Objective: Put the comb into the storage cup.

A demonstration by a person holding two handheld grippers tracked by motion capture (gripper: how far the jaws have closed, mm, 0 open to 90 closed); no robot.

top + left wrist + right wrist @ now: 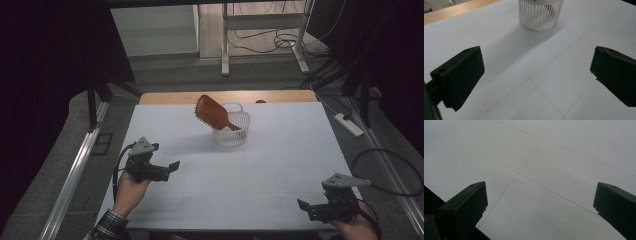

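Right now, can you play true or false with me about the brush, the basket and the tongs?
1. The hairbrush stands handle-down in the white basket. True.
2. The left tongs are squeezing the hairbrush. False: they are open, holding nothing, away from the basket.
3. The basket has tipped over. False: it stands upright on the white table.
4. The right tongs are open above bare table. True.
5. The brush is blue. False: it is reddish brown.

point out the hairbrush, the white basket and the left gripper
hairbrush [210, 112], high view, on the wooden back of its head
white basket [539, 15], left gripper view, on its slatted wall
left gripper [172, 165], high view, midway between its open fingertips
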